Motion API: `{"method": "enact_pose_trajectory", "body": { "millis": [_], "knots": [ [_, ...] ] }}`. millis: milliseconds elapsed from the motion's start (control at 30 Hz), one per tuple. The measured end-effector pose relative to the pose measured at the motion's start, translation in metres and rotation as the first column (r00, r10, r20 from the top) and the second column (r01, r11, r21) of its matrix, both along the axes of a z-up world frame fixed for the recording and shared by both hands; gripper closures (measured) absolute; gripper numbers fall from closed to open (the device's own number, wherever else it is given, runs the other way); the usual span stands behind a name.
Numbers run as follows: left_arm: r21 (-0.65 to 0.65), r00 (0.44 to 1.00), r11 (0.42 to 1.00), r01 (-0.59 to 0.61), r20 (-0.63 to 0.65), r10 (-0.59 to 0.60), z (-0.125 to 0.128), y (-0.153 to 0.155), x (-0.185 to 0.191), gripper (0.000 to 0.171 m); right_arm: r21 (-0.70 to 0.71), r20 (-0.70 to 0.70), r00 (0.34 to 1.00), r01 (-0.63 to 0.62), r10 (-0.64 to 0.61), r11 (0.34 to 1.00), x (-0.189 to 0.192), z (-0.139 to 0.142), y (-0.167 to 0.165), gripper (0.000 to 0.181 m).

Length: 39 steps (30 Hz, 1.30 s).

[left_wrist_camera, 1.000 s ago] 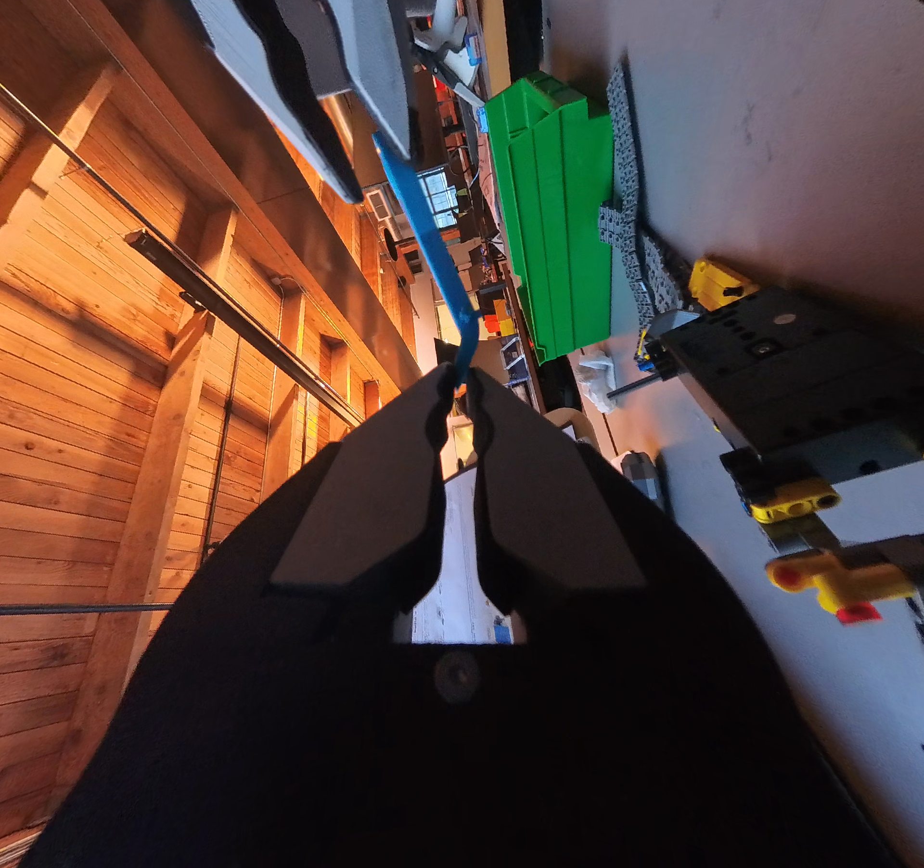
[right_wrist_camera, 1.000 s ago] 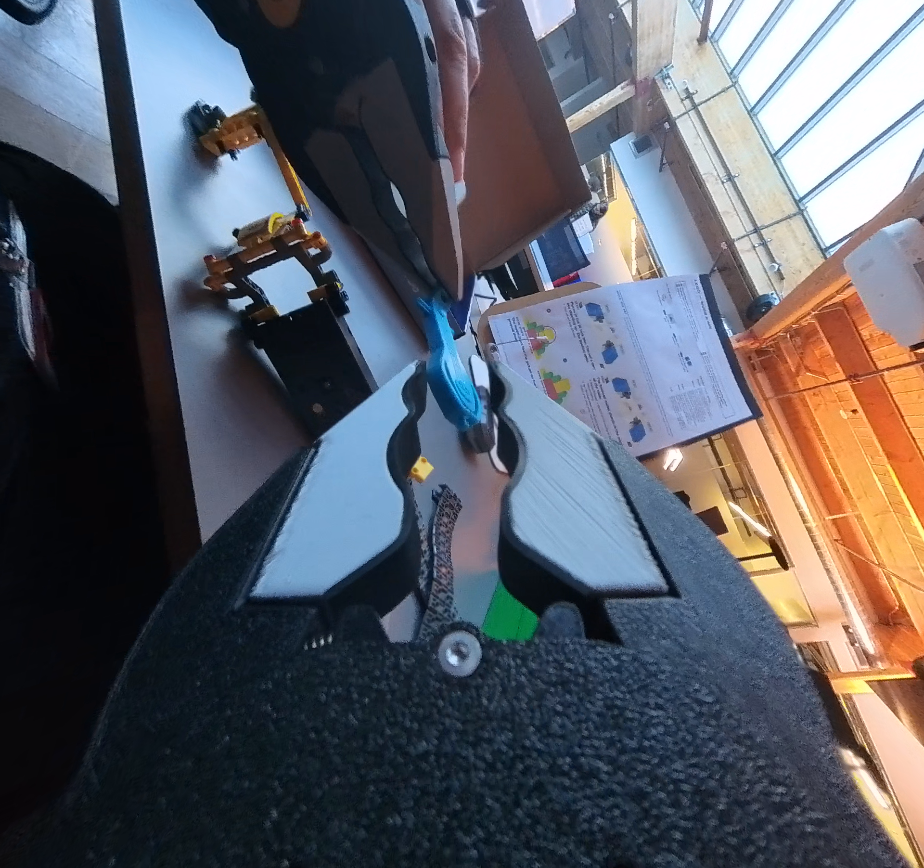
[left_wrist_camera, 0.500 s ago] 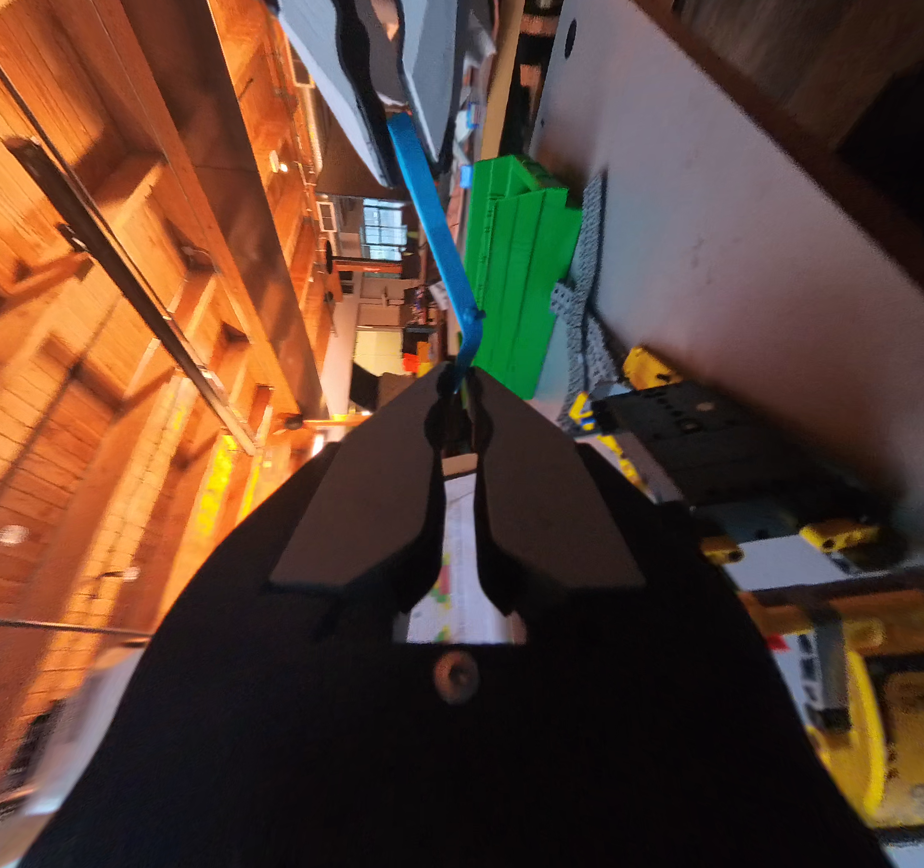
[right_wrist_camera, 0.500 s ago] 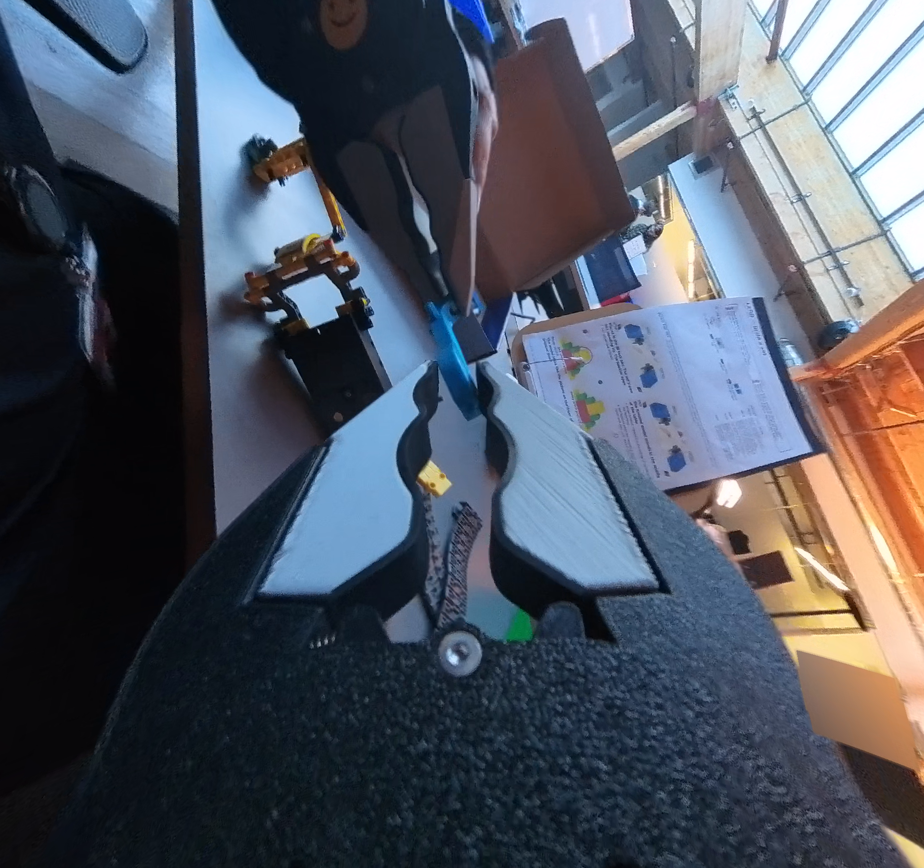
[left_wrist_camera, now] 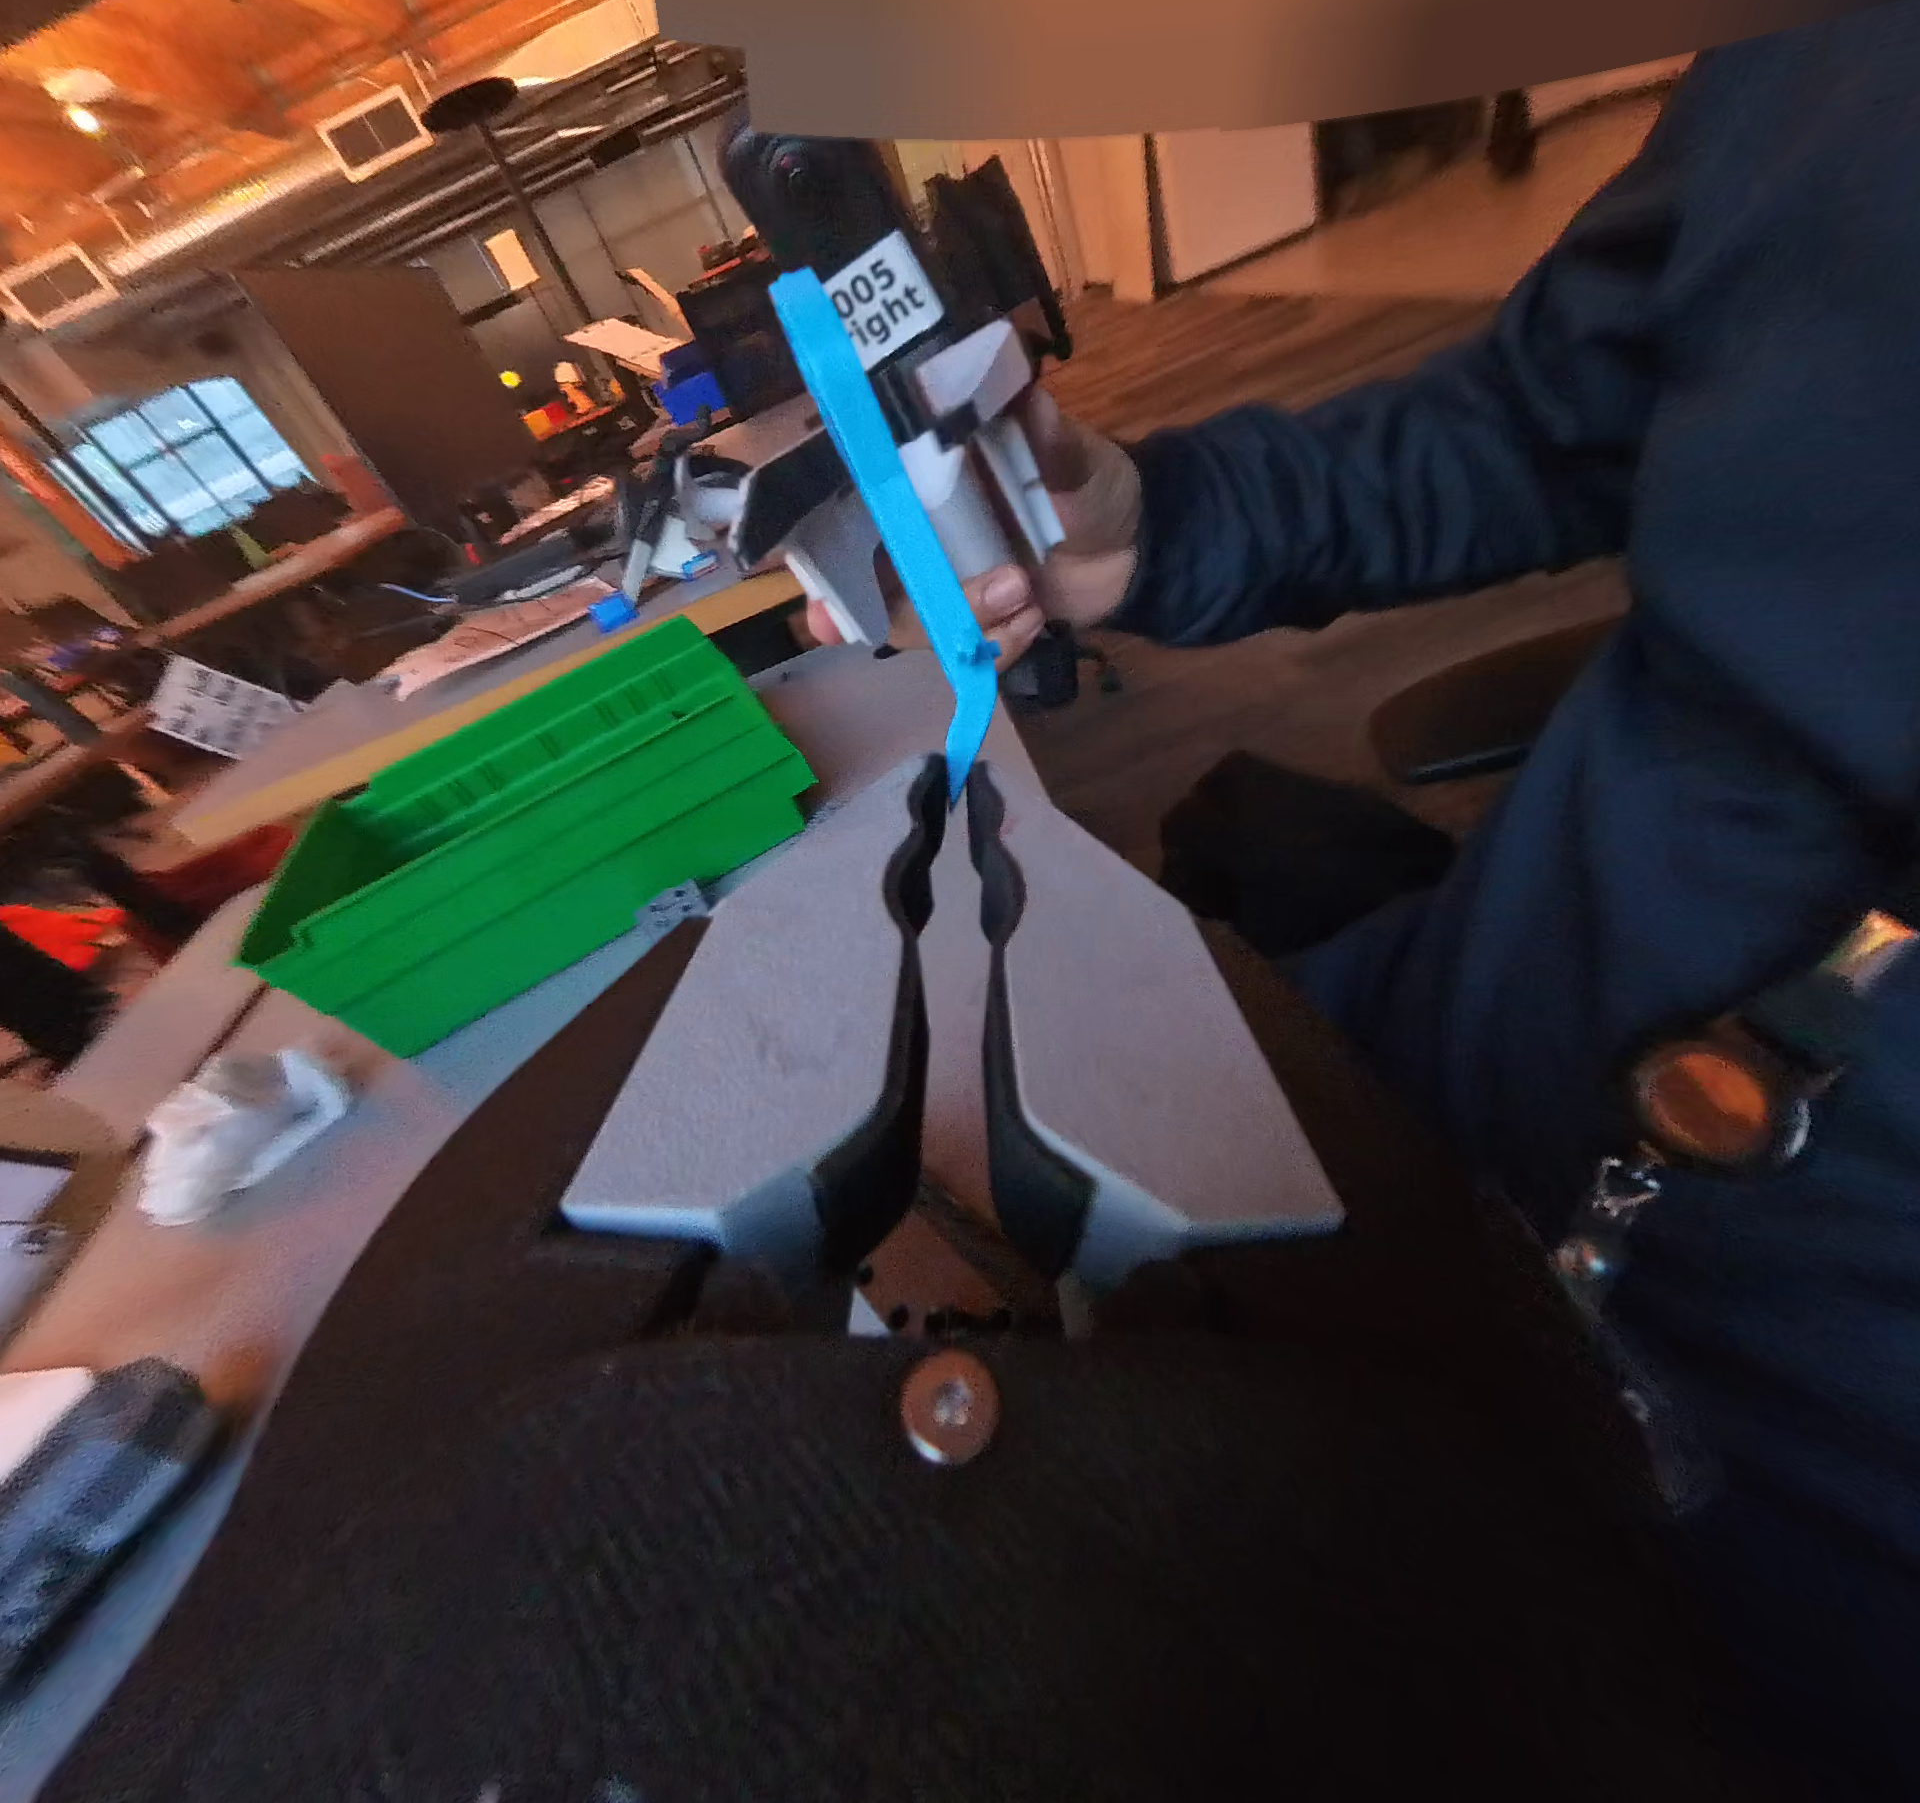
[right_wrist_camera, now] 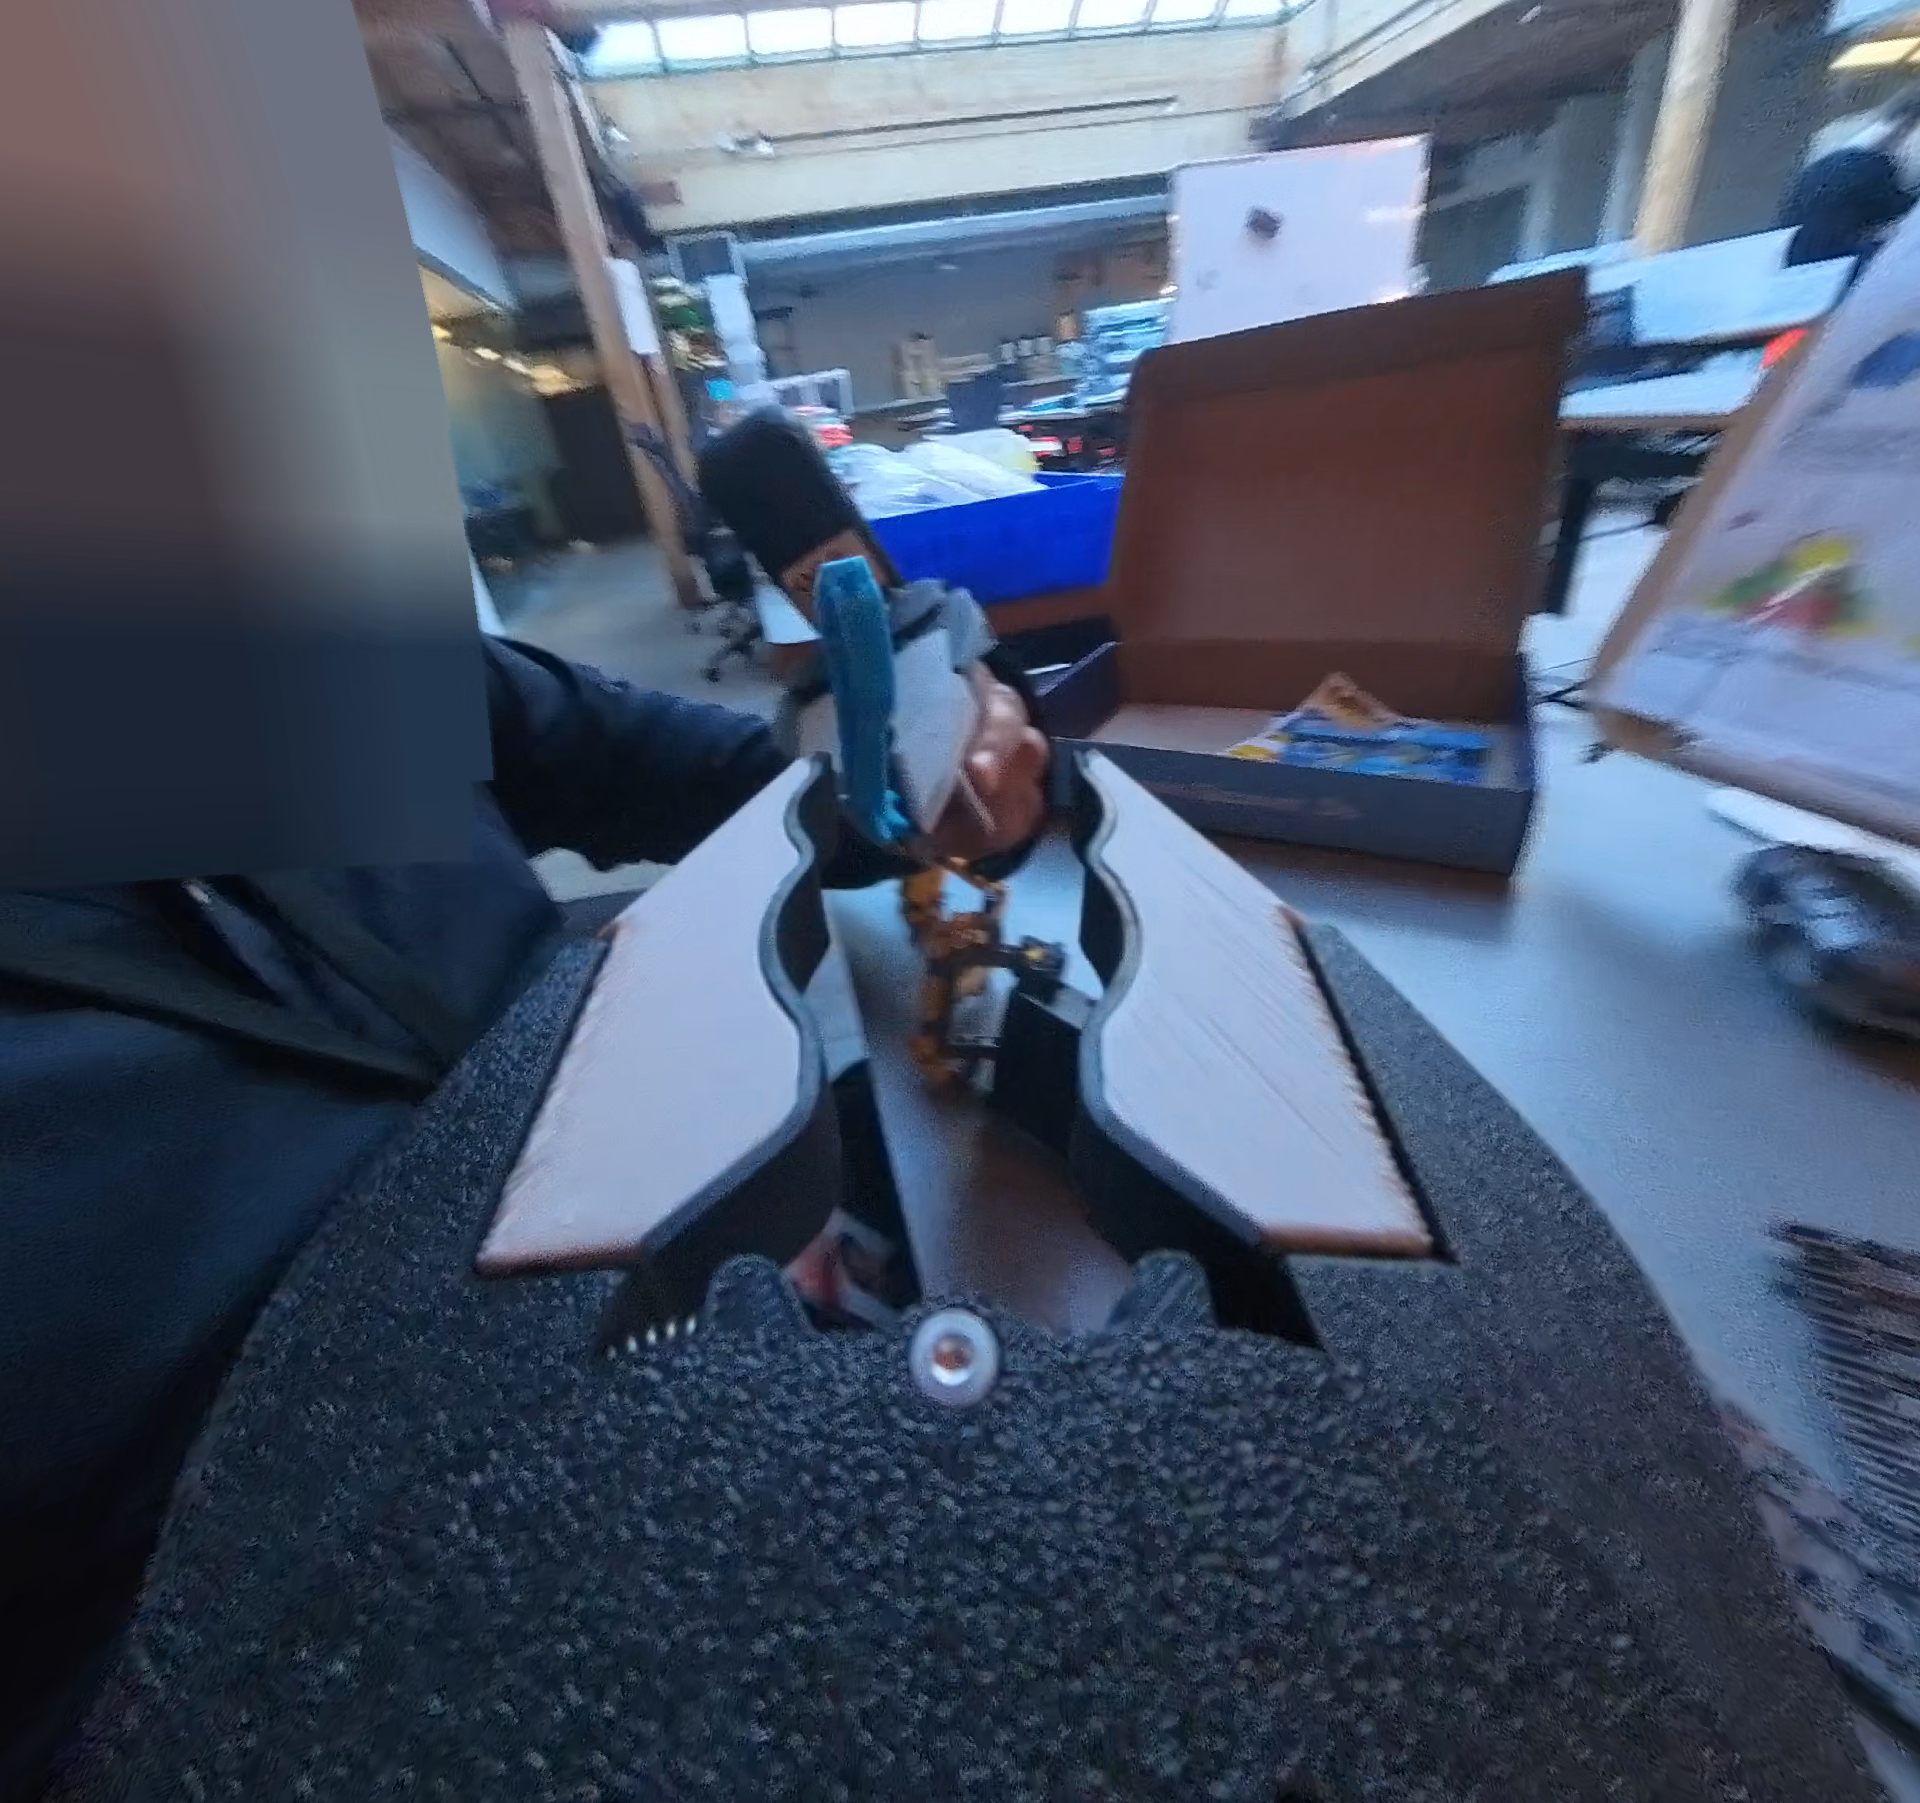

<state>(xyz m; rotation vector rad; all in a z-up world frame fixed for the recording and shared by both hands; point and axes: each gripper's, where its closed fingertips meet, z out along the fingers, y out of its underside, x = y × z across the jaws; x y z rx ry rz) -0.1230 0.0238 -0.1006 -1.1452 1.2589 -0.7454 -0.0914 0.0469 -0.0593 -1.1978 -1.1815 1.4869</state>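
My left gripper [left_wrist_camera: 956, 783] is shut on the lower end of a long, bent blue plastic beam [left_wrist_camera: 894, 496], which rises up and to the left from its tips. Behind the beam a person's hand [left_wrist_camera: 1081, 517] holds my right gripper. In the right wrist view my right gripper [right_wrist_camera: 951, 785] is open and empty. The blue beam [right_wrist_camera: 857, 683] stands just past its left fingertip, held by a grey finger of the left gripper [right_wrist_camera: 930, 714]. A yellow and black brick model [right_wrist_camera: 956, 964] lies on the table [right_wrist_camera: 1455, 974] between the open jaws.
A green bin [left_wrist_camera: 520, 839] stands on the table to the left, with a crumpled white thing [left_wrist_camera: 239, 1119] near it. An open cardboard box [right_wrist_camera: 1340, 548] with booklets and a propped instruction sheet [right_wrist_camera: 1787, 610] stand at the right. The person's dark-sleeved body is close. Across from one pair of fingers to the other is roughly 6 centimeters.
My right gripper has opened and let go of the blue beam. My left gripper stays shut on it. Both cameras have swung round sharply, from sideways to upright.
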Motion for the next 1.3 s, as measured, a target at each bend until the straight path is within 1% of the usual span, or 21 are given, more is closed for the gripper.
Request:
{"method": "enact_pose_trajectory", "body": {
  "millis": [33,100,167,200,233,333,433,467,500,533,600,633,733,800,900,967,1033,1100,1167,1233,1300],
  "knots": [
    [-0.038,1.000,0.999,0.016,0.015,-0.015,0.000,0.001,-0.001,0.169,-0.033,-0.009,0.999,-0.047,0.047,0.998,-0.004,0.002,-0.004,0.137],
    [-0.091,0.999,0.995,0.034,0.046,-0.030,0.000,0.004,-0.002,0.169,-0.065,-0.035,0.995,-0.098,0.096,0.993,-0.012,0.007,-0.009,0.147],
    [-0.134,0.996,0.989,0.068,0.063,-0.060,-0.001,0.002,-0.002,0.169,-0.082,-0.014,0.996,-0.091,0.090,0.992,-0.021,0.005,-0.006,0.151],
    [-0.152,0.996,0.986,0.072,0.070,-0.062,-0.001,0.002,-0.002,0.169,-0.086,0.004,0.996,-0.092,0.093,0.992,-0.024,0.002,-0.005,0.159],
    [-0.169,0.996,0.983,0.075,0.067,-0.064,-0.003,0.003,-0.002,0.169,-0.093,0.013,0.995,-0.095,0.097,0.991,-0.027,0.000,-0.004,0.172],
    [-0.222,0.997,0.973,0.057,0.064,-0.044,-0.008,0.008,-0.003,0.169,-0.155,0.024,0.992,-0.118,0.123,0.981,-0.031,-0.002,-0.003,0.177],
    [-0.323,0.999,0.947,0.008,0.032,0.002,-0.016,0.019,-0.007,0.167,-0.214,0.063,0.995,-0.064,0.080,0.975,-0.034,-0.010,0.009,0.177],
    [-0.357,1.000,0.934,-0.021,0.012,0.027,-0.019,0.024,-0.009,0.158,-0.228,0.079,0.996,-0.029,0.048,0.973,-0.034,-0.014,0.016,0.177],
    [-0.403,0.998,0.913,-0.060,-0.015,0.058,-0.022,0.029,-0.012,0.145,-0.240,0.100,0.995,0.008,0.016,0.971,-0.033,-0.020,0.023,0.177],
    [-0.452,0.992,0.884,-0.122,-0.066,0.104,-0.030,0.037,-0.016,0.135,-0.251,0.119,0.993,0.044,-0.014,0.967,-0.032,-0.026,0.031,0.177],
    [-0.517,0.954,0.807,-0.283,-0.236,0.184,-0.056,0.049,-0.027,0.115,-0.278,0.153,0.986,0.107,-0.066,0.955,-0.028,-0.040,0.047,0.177],
    [-0.530,0.935,0.781,-0.329,-0.299,0.191,-0.068,0.051,-0.029,0.106,-0.284,0.161,0.984,0.116,-0.072,0.952,-0.027,-0.045,0.052,0.177],
    [-0.521,0.897,0.753,-0.402,-0.390,0.210,-0.090,0.055,-0.030,0.112,-0.322,0.195,0.978,0.136,-0.075,0.937,-0.030,-0.063,0.065,0.177],
    [-0.512,0.848,0.714,-0.477,-0.481,0.222,-0.109,0.060,-0.035,0.108,-0.334,0.207,0.976,0.139,-0.071,0.932,-0.034,-0.070,0.070,0.177],
    [-0.478,0.784,0.681,-0.554,-0.575,0.234,-0.125,0.067,-0.042,0.107,-0.283,0.257,0.964,0.138,-0.064,0.949,-0.040,-0.080,0.070,0.177],
    [-0.494,0.758,0.659,-0.568,-0.626,0.184,-0.137,0.064,-0.044,0.108,-0.225,0.310,0.948,0.141,-0.066,0.964,-0.043,-0.086,0.070,0.177],
    [-0.519,0.742,0.649,-0.557,-0.661,0.108,-0.147,0.058,-0.044,0.119,-0.161,0.356,0.932,0.140,-0.075,0.977,-0.046,-0.090,0.072,0.177],
    [-0.506,0.734,0.660,-0.556,-0.671,0.104,-0.148,0.060,-0.045,0.132,-0.126,0.385,0.920,0.128,-0.070,0.984,-0.048,-0.089,0.075,0.177],
    [-0.494,0.724,0.678,-0.544,-0.685,0.082,-0.149,0.060,-0.046,0.133,-0.114,0.394,0.918,0.103,-0.050,0.988,-0.050,-0.087,0.076,0.177],
    [-0.492,0.727,0.694,-0.526,-0.683,0.068,-0.148,0.060,-0.046,0.135,-0.106,0.410,0.911,0.089,-0.038,0.990,-0.052,-0.087,0.078,0.177],
    [-0.507,0.731,0.686,-0.522,-0.680,0.054,-0.148,0.060,-0.046,0.136,-0.110,0.426,0.904,0.077,-0.023,0.991,-0.055,-0.088,0.080,0.177]
  ]
}}
